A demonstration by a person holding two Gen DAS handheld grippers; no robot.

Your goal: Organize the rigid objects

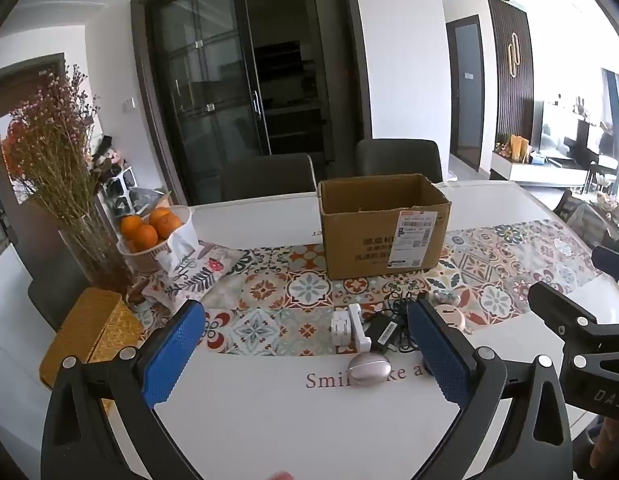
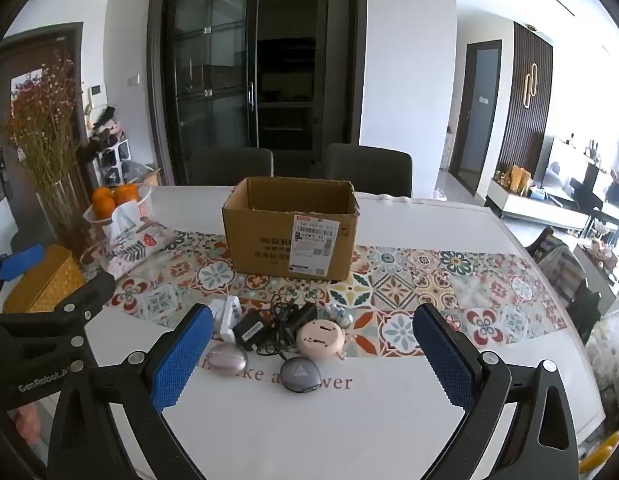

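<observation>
A white dining table (image 2: 389,420) carries a patterned tile-print runner (image 2: 429,280) across its middle. An open cardboard box (image 2: 289,232) stands upright on the runner, a shipping label on its near side. To the left sit a vase of dried flowers (image 1: 61,184), a white basket of oranges (image 1: 149,228), a floral tissue pouch (image 1: 189,276) and a yellow woven box (image 1: 89,332).

In front of the box, a small cluster lies close together: a white charger (image 2: 225,316), a black power adapter with tangled cord (image 2: 265,328), a round pink device (image 2: 319,334), a grey round device (image 2: 300,374) and a silvery oval case (image 2: 227,362).

The left gripper (image 1: 305,360) and right gripper (image 2: 313,360) hover above the near table edge, blue pads spread wide, holding nothing.
</observation>
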